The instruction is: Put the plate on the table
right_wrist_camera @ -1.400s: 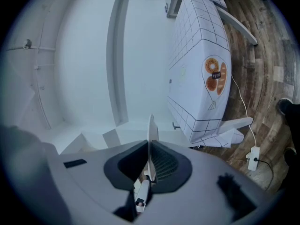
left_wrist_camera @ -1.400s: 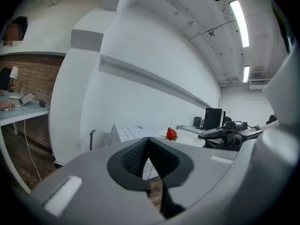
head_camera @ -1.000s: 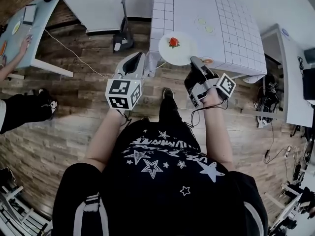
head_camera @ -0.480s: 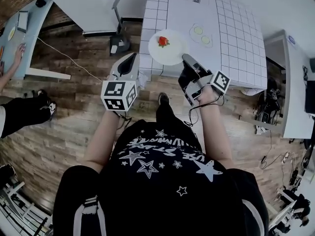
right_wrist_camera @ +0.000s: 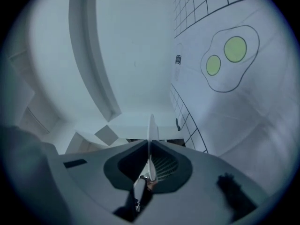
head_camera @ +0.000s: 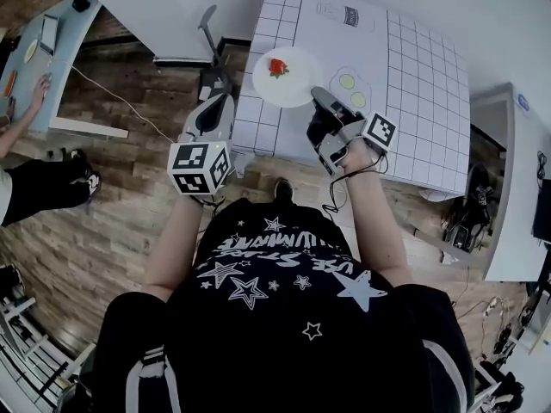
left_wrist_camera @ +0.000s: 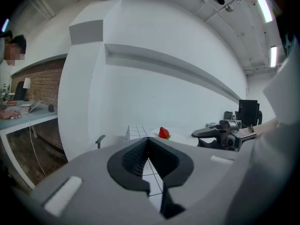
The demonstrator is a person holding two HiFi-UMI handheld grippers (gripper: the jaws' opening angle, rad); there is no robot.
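1. Wooden floor [head_camera: 103, 196] surrounds a white table [head_camera: 422, 93] marked with a grid of dark lines. An outline with two green circles [head_camera: 353, 83] is printed on its plain middle part.
2. The plate [head_camera: 297, 89], white and round, sits over the near left part of the table with a strawberry [head_camera: 277, 66] on its far side. No view shows whether its underside touches the top or hangs just above it.
3. The right gripper [head_camera: 317, 95] has its jaws nearly together, clamped on the plate's near rim. Its own view shows that rim edge-on, as a thin white blade running up between the pads.
4. The left gripper [head_camera: 215, 110] hangs off the table's left edge, over the floor, with its jaws together and nothing between them.
5. The plate looks stiff, smooth and breakable, probably ceramic or hard plastic. With a pinch at one edge only, its weight levers on the pads, so it could tip or slip.
6. The rim is the sensible place to hold it, as there is no other thin part to pinch. The plate should stay level so the strawberry does not roll, and its base should settle flat before the jaws part.
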